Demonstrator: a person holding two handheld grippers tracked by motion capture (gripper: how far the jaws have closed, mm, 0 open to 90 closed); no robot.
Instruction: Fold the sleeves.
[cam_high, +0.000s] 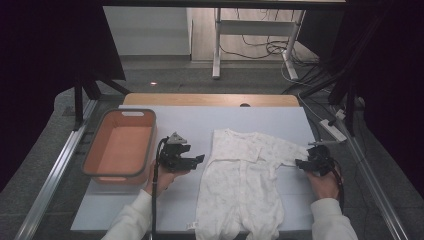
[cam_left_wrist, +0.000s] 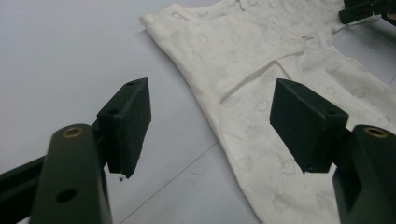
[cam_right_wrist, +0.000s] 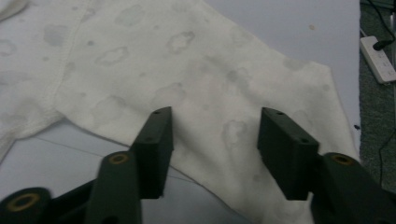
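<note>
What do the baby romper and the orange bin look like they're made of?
Baby romper: soft knit fabric, probably cotton, matte cream with a faint cloud print; it lies limp with stitched seams. Orange bin: looks like moulded plastic, smooth with a slight sheen, rounded corners and a grey rim.

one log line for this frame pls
garment: white baby romper flat on table | left tool: open, beside romper | right tool: open over sleeve | basket: empty

White long sleeves (cam_high: 131, 218) cover both forearms. Each black gripper (cam_high: 181, 155) trails a dark cable; brass-coloured screws (cam_left_wrist: 72, 132) sit in the jaws' arms, apparently matte plastic.
</note>
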